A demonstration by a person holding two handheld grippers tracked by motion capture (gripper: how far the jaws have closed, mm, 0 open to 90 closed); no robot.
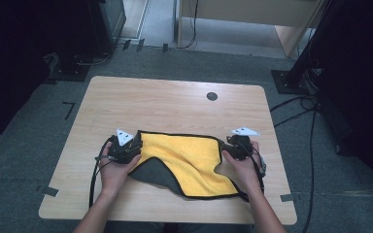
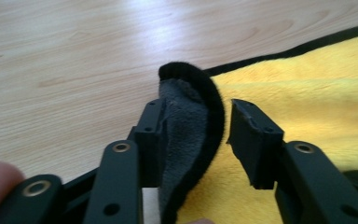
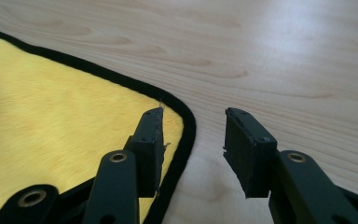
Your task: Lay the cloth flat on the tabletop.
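Observation:
A yellow cloth (image 1: 189,155) with a black hem lies on the wooden table (image 1: 175,102), its near left corner folded over to show the grey underside (image 1: 153,170). My left gripper (image 1: 136,143) is at the cloth's far left corner. In the left gripper view that corner (image 2: 191,121) stands up between the jaws of the left gripper (image 2: 196,116). It leans on the left pad, with a thin gap to the right pad. My right gripper (image 1: 227,145) is open at the far right corner. There the right gripper (image 3: 193,116) has one jaw over the cloth (image 3: 51,102) and the other over bare wood.
A small black round cap (image 1: 211,96) is set in the table near its far edge. Bare wood stretches beyond the cloth to that edge. Stands and cables sit on the grey floor around the table.

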